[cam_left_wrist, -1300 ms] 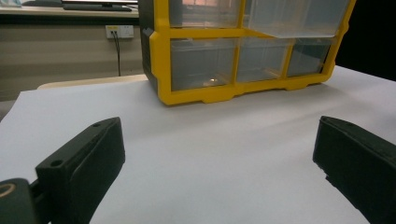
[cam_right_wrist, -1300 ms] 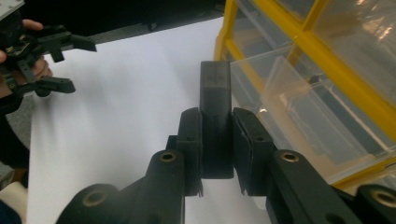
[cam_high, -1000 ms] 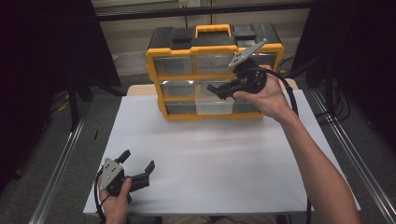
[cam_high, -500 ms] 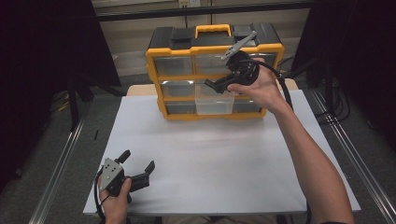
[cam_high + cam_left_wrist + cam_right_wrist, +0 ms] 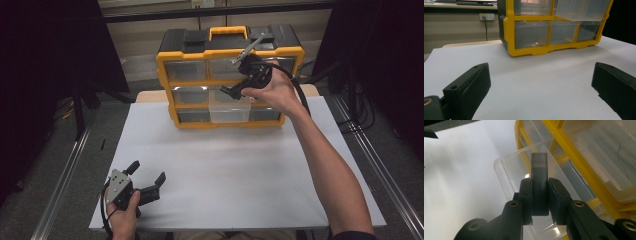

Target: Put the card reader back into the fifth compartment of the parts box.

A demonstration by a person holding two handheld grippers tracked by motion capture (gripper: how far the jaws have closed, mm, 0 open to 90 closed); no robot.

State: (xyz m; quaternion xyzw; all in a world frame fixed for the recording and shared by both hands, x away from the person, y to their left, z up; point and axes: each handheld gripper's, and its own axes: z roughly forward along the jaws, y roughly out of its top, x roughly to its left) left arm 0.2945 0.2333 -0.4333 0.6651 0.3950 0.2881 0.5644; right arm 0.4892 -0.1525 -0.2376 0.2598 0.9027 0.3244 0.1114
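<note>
While right gripper point(image 5: 540, 202) pinches grey stick point(image 5: 539, 182), over open clear drawer point(image 5: 509, 167), yellow organizer point(image 5: 165, 60), left gripper point(image 5: 147, 180) spread.

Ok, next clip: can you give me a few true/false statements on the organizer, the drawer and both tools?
1. The right tool is shut on a small dark stick. True.
2. One clear drawer of the yellow organizer is pulled out. True.
3. The left tool is shut on a screw. False: its jaws stand open and empty over the white table.
4. The stick lies on the table. False: it is held above the open drawer.
</note>
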